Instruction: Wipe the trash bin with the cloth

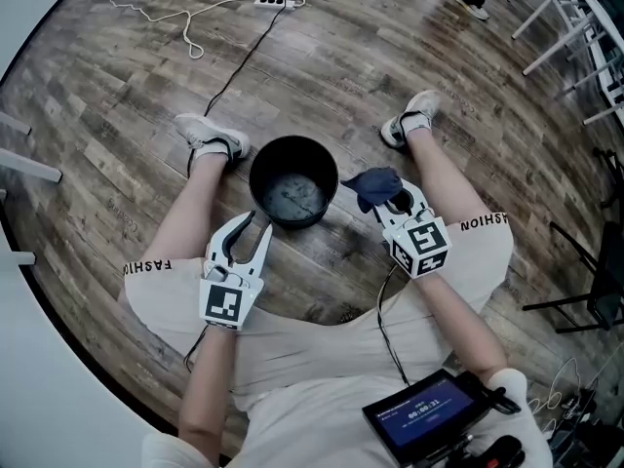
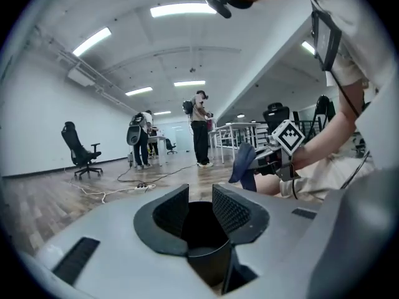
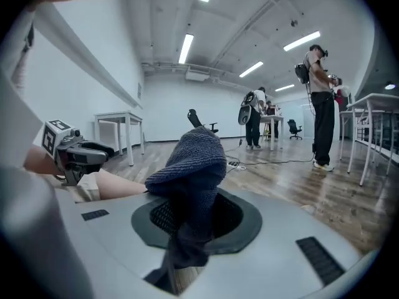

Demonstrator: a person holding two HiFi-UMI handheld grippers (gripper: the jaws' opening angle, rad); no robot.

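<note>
The black trash bin [image 1: 292, 181] stands open-topped on the wood floor between the seated person's legs. My left gripper [image 1: 252, 226] points at its near left side, jaws apart; in the left gripper view [image 2: 201, 195] the bin's dark wall [image 2: 209, 260] shows low in the gap, and no pad presses on it. My right gripper [image 1: 398, 203] is shut on a dark blue knitted cloth [image 1: 375, 185], held just right of the bin's rim. The cloth [image 3: 190, 161] bulges up out of the jaws and hides the pads. From the left gripper's camera, the cloth [image 2: 243, 165] hangs off the right gripper.
A power strip with cables [image 1: 278, 0] lies on the floor beyond the bin. White table legs [image 1: 565, 18] stand at the upper right and a black frame [image 1: 585, 281] at the right. A screen device [image 1: 429, 417] sits at the person's waist. Other people [image 2: 199, 126] stand far off.
</note>
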